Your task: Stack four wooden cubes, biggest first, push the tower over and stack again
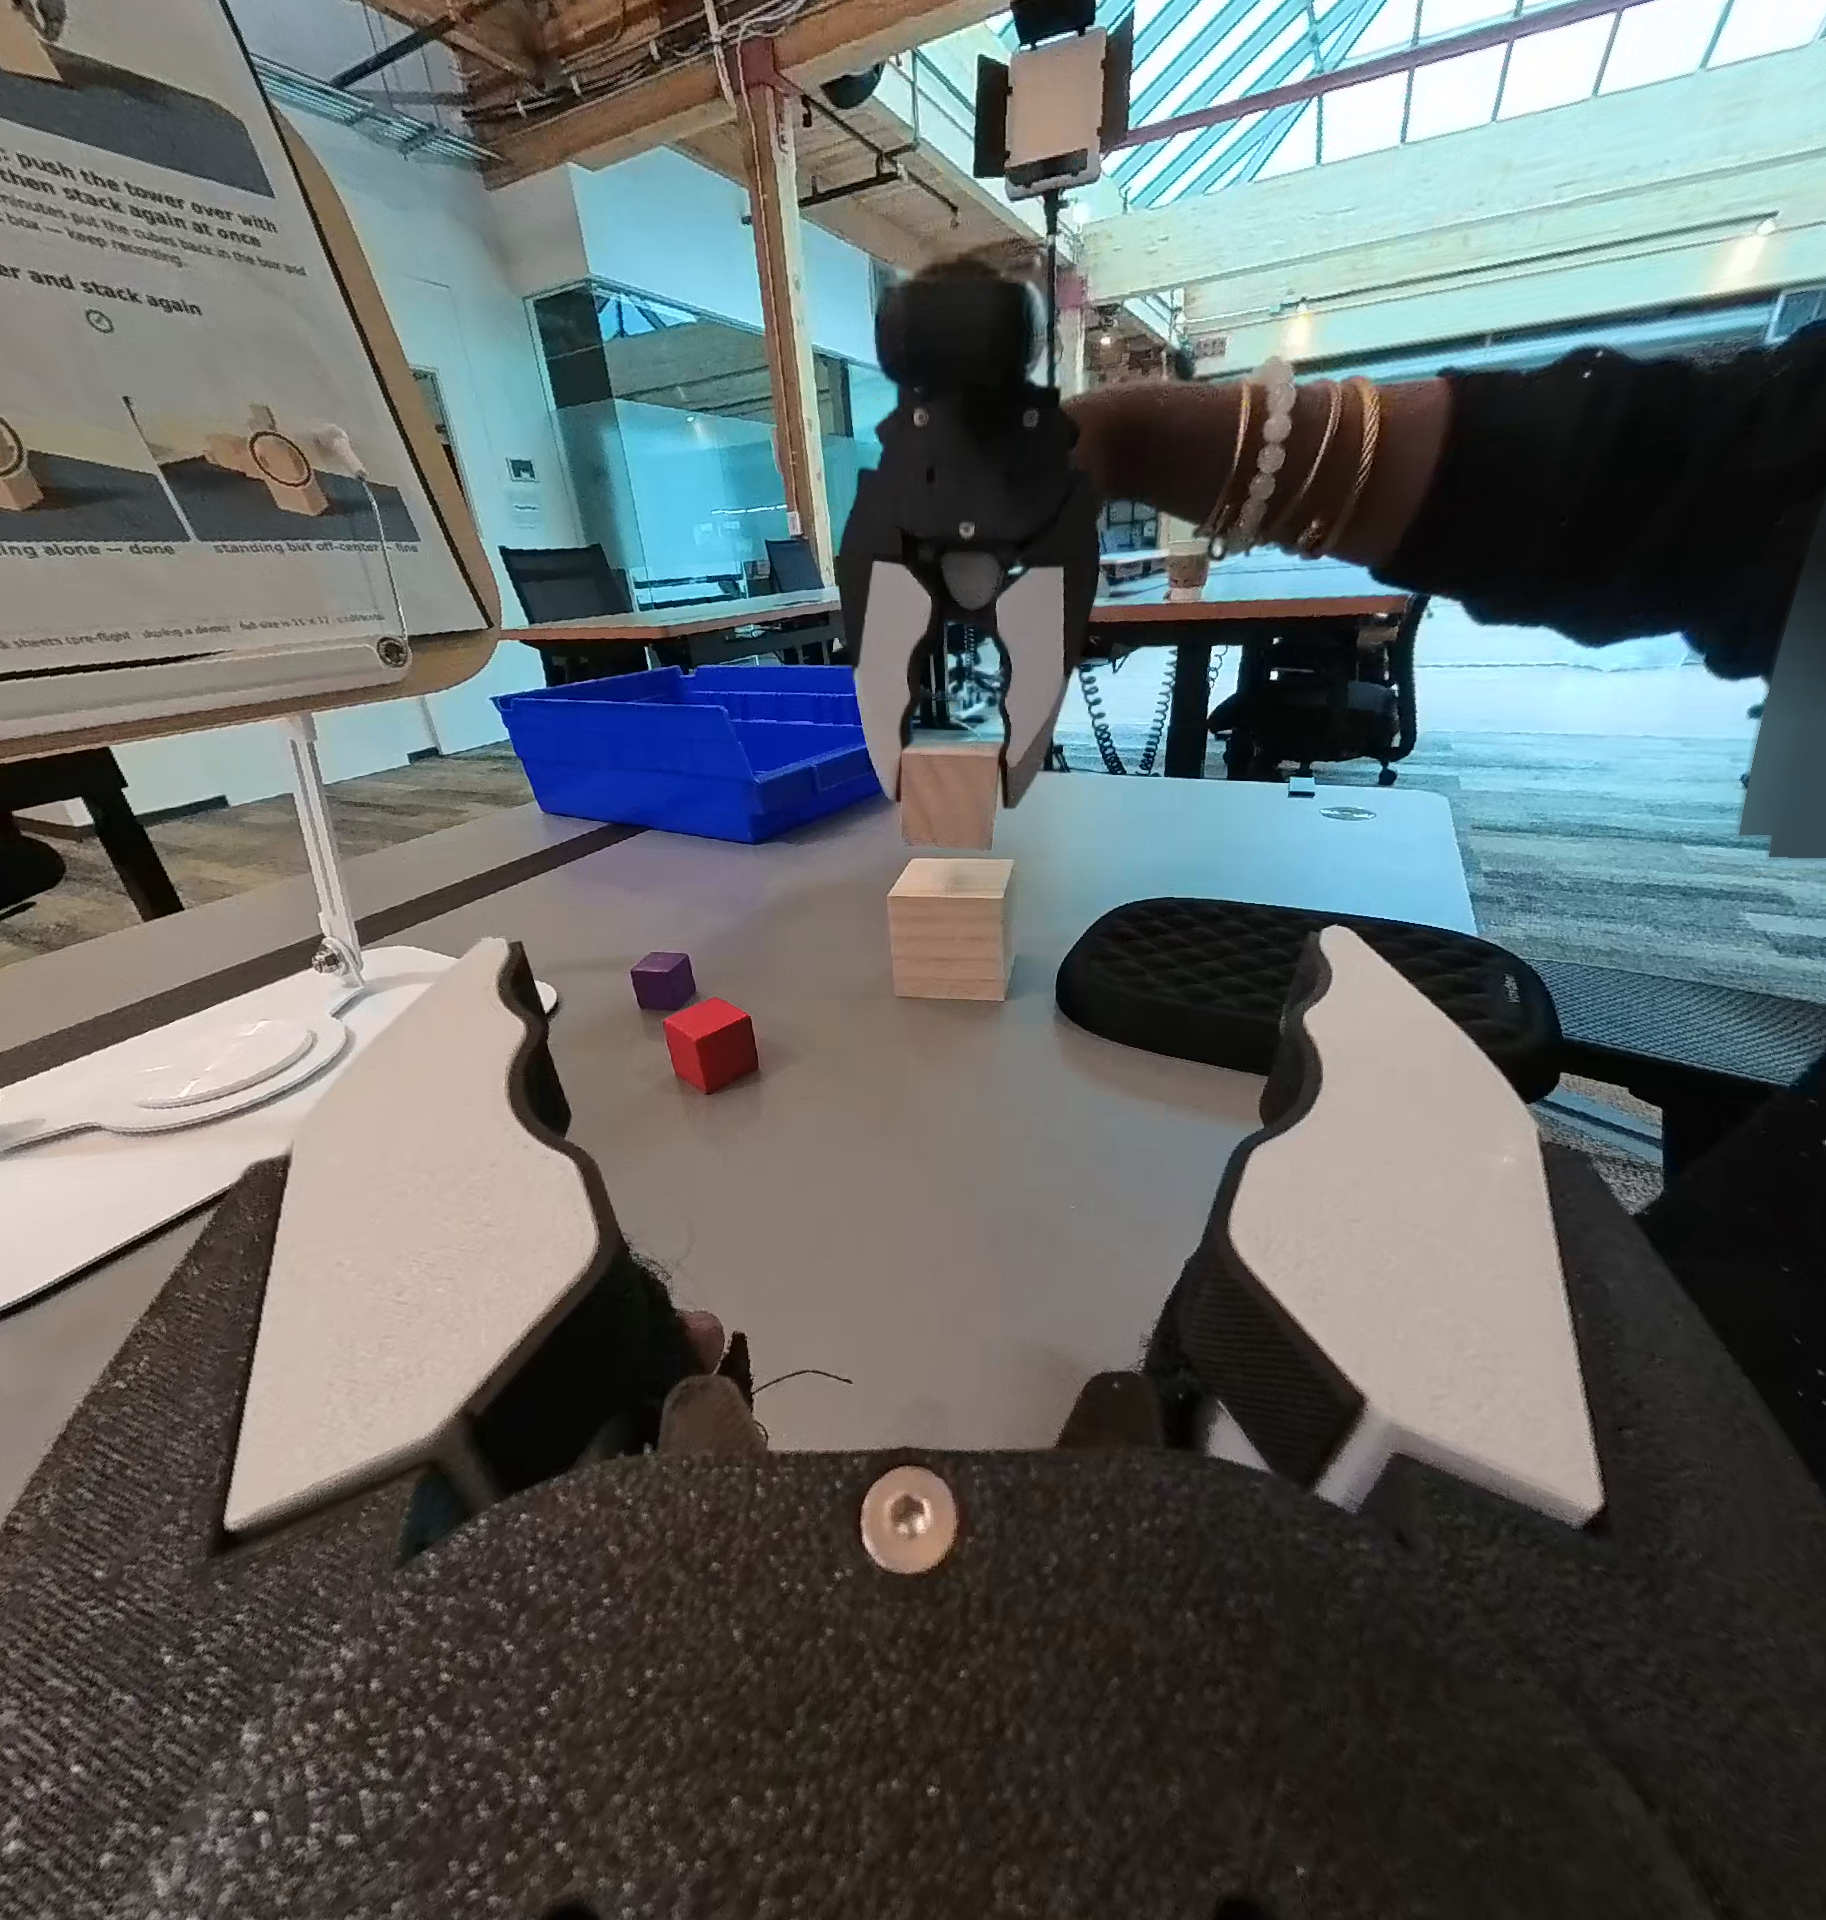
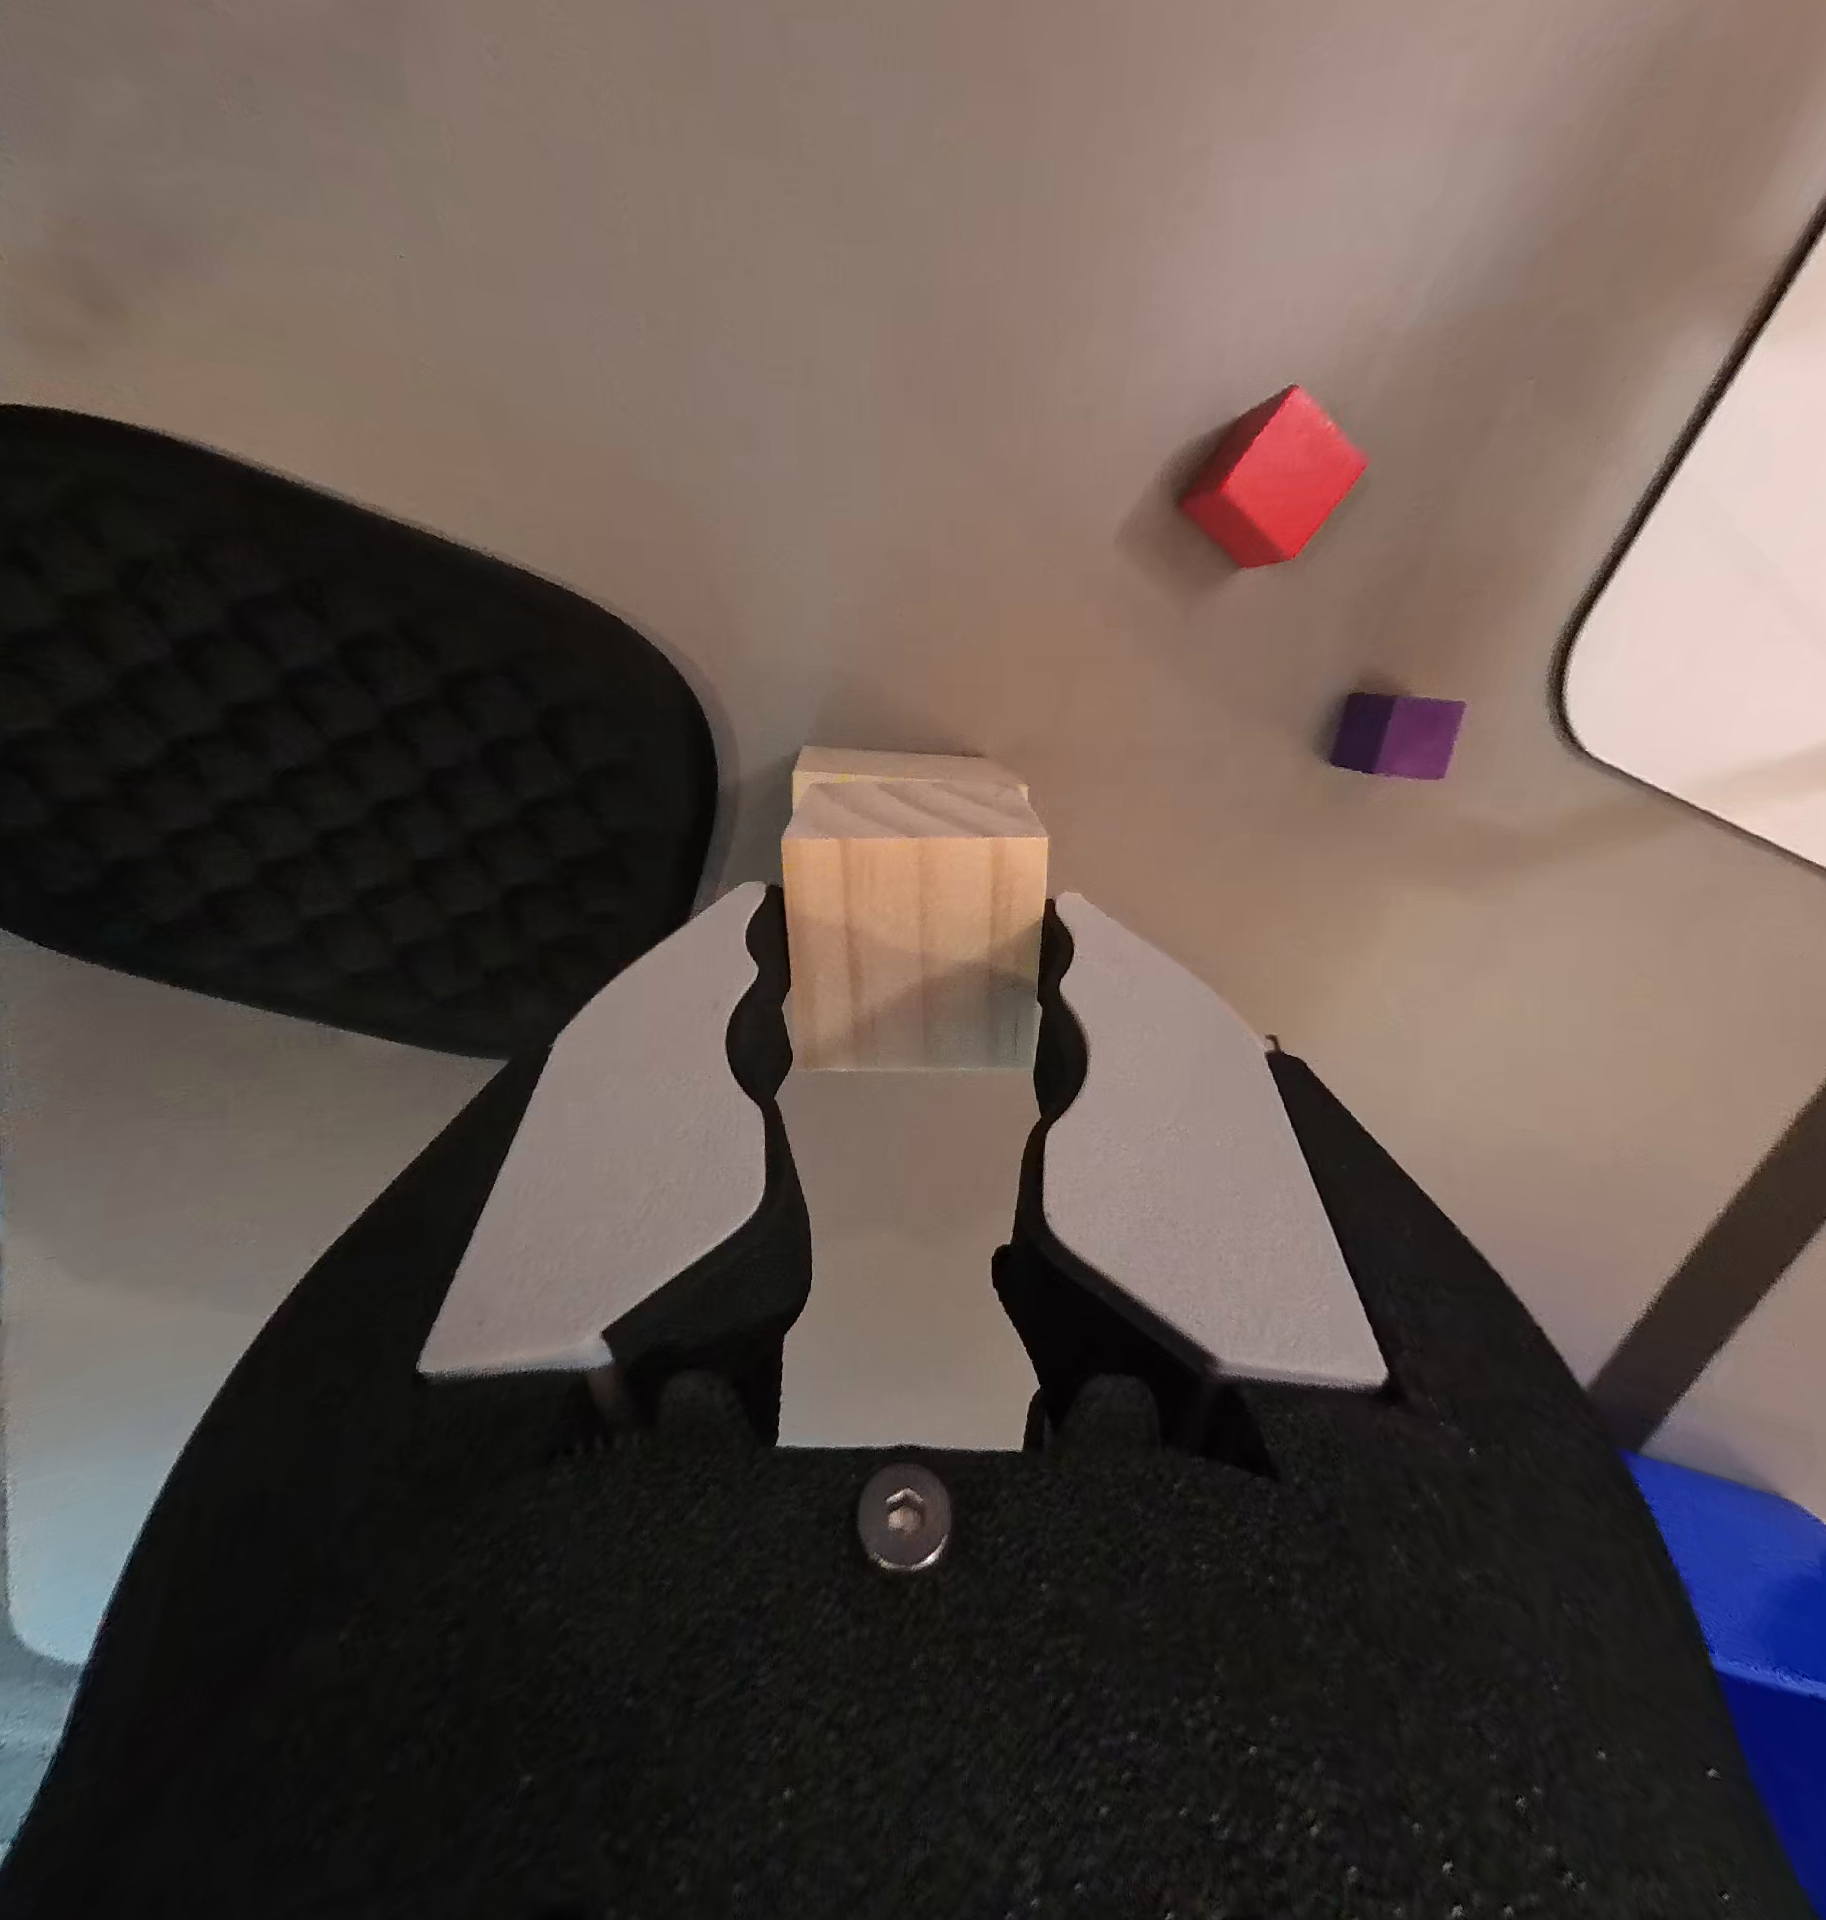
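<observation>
Gripping wood cube (image 2: pixel 914 935), right gripper (image 2: pixel 914 966) above larger wood block (image 1: pixel 950 930).

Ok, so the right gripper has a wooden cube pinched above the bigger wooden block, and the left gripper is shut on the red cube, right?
Not quite. The right gripper does hold the wooden cube above the bigger wooden block. But the left wrist view shows the left gripper wide open, holding nothing; the red cube lies free on the table by the purple cube.
</observation>
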`<state>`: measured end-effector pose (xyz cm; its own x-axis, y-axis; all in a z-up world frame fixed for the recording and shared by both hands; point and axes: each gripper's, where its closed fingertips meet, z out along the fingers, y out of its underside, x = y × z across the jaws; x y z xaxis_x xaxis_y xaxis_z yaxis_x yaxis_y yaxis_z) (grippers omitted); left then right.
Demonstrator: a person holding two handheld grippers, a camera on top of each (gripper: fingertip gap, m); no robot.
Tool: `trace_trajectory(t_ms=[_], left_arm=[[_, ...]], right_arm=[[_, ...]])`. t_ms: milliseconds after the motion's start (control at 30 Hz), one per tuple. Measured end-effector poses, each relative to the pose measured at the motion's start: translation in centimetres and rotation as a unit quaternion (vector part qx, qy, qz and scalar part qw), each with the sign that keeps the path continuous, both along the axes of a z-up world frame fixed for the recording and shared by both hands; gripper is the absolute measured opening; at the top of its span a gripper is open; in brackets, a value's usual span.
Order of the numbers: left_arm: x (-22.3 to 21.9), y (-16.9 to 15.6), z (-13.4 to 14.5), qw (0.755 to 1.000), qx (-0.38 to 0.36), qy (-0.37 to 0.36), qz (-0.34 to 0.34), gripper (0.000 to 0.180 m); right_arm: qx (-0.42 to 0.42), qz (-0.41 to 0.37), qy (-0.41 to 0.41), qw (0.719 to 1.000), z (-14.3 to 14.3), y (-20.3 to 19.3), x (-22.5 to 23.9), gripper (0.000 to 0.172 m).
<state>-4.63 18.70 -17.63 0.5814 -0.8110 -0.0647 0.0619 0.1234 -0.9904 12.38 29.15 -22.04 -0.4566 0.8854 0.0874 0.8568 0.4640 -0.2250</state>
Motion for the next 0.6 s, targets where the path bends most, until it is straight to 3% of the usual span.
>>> trace_trajectory(t_ms=[600], left_arm=[[0.1, 0.1, -0.1, 1.0, 0.0, 0.004, 0.001, 0.13]], right_arm=[[-0.021, -0.024, -0.021, 0.999, -2.1, 0.6, 1.0, 0.045]])
